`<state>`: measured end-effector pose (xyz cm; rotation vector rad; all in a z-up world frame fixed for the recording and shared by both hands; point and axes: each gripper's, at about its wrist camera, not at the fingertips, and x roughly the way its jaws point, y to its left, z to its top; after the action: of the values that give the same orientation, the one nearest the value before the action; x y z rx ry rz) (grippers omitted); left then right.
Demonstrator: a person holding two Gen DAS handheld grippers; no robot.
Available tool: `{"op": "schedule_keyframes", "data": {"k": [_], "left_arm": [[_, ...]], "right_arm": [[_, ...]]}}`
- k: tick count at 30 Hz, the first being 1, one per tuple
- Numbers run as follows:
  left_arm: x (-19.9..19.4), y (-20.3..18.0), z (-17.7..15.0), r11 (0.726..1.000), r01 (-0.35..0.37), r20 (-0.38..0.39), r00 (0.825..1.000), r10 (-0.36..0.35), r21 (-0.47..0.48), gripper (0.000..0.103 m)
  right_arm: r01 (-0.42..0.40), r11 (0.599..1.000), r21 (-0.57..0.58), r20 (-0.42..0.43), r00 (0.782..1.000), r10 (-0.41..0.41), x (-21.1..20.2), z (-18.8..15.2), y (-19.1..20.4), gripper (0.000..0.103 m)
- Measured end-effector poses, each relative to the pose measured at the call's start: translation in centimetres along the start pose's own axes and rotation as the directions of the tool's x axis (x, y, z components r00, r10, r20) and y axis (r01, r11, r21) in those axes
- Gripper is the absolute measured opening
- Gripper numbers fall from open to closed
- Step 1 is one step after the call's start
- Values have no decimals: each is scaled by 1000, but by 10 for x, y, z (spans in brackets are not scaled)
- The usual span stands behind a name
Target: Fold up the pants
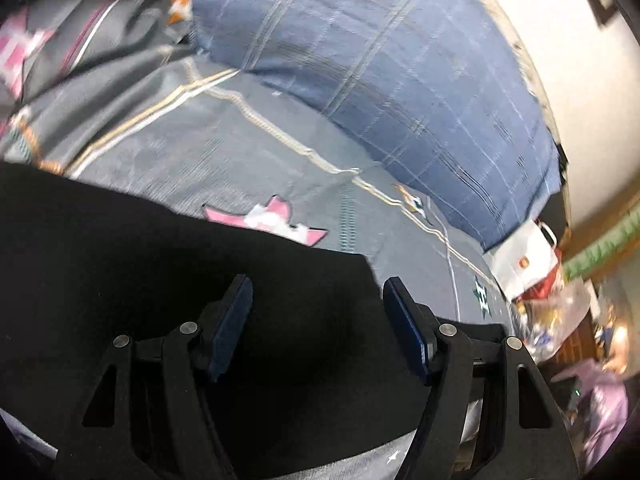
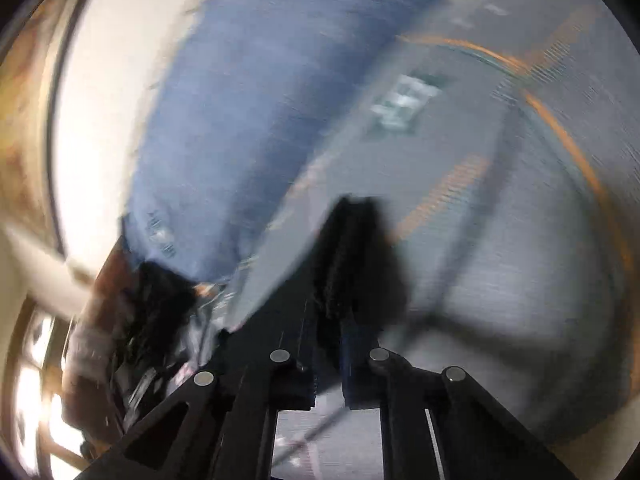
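- My right claw (image 2: 352, 216) is clenched on the pants (image 2: 372, 264); this thin pinch may slip.
- My left claw (image 1: 316, 292) is released over the pants (image 1: 140, 280), so they could bunch.

Left tongs (image 1: 316, 292) spread wide; right tongs (image 2: 352, 216) pinched together.

I'm looking at my left gripper (image 1: 318, 300): black angular linkage arms with triangular cut-outs, round silver pivot pins, and dark blue pads (image 1: 406, 330) on the fingers. My right gripper (image 2: 352, 264) is showing matching black arms and silver pins, though blurred.
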<state>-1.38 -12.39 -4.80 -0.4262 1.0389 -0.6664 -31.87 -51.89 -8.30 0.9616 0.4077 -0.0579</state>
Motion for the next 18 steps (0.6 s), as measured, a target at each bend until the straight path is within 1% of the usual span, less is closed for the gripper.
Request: {"op": "schedule_keyframes", "data": {"k": [2,4,7,9,11,13,15,17,18], "left_arm": [[2,3,-1,1000,-8,-4,1000,8,-13,68],[5,1,-3,1000,-21,-2,1000,21,3,68],[4,2,-4,1000,-27,4,1000,27,4,68],[1,6,-3,1000,-21,17,1000,21,-18,68],[-9,10,0,999,-26,58,998,29,-42,68],[-21,14,3,997,-44,121,991,52,-66,68],[-34,20,5,994,-42,182,981,60,-99,68],[-39,25,7,992,-40,209,976,65,-122,68],[-40,27,8,991,-39,210,975,66,-130,68]], "right_arm": [[-33,995,-91,-15,999,32,10,-7,30,8],[-52,985,-163,-51,998,44,27,-19,55,8],[-84,953,-290,-144,989,43,63,-47,98,8],[-116,940,-321,-188,981,57,83,-61,114,8],[-168,924,-343,-229,969,92,102,-73,130,8],[-202,913,-355,-262,959,110,119,-83,142,8],[-195,908,-372,-292,952,85,133,-92,147,8],[-176,904,-389,-318,947,47,148,-99,150,8],[-162,899,-406,-327,945,23,153,-102,152,8]]}}
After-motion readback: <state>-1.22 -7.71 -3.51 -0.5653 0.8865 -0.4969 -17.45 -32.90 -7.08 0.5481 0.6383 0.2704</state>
